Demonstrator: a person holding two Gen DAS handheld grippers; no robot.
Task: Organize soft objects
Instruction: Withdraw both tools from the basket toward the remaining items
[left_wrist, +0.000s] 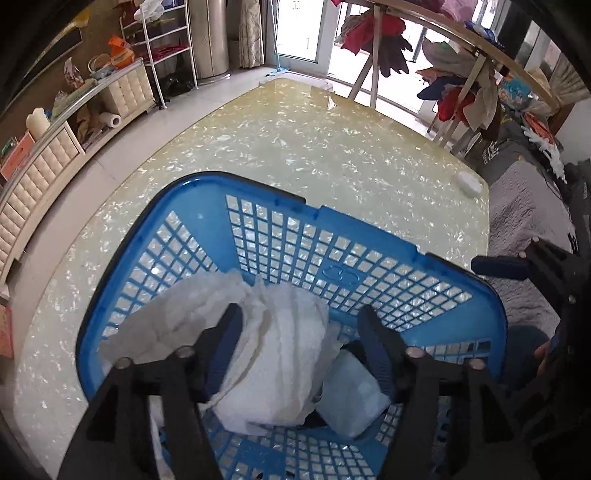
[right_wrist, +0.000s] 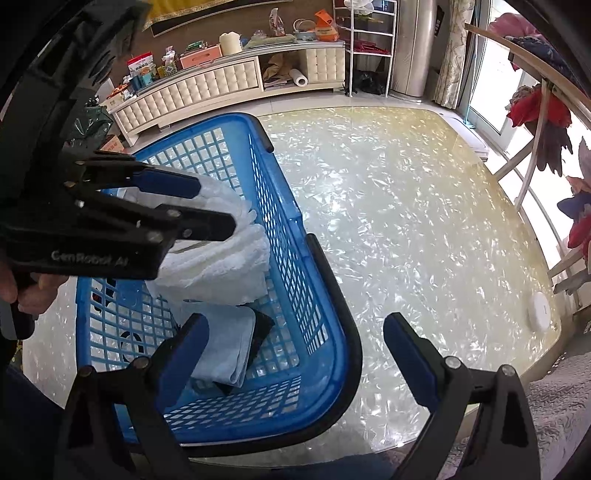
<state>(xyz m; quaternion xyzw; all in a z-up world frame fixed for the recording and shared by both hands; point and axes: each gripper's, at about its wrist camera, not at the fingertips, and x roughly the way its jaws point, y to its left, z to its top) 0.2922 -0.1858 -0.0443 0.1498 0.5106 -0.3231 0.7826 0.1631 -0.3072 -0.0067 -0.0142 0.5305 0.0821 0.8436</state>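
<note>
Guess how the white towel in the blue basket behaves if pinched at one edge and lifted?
The white towel lies crumpled in loose folds, so it will likely droop and unfold rather than hold shape. Its textured pile looks grippy, probably not slippery. A hanging corner might snag the blue basket lattice.

White lettering, "CenRobot AI", runs along the black body of the left claw, seen in the right wrist view. A moulded oval emblem sits on the far wall of the blue basket, but its characters are too faint to read. The red-and-white packet on the long cabinet carries print too small to make out, as does the orange item farther along.
</note>
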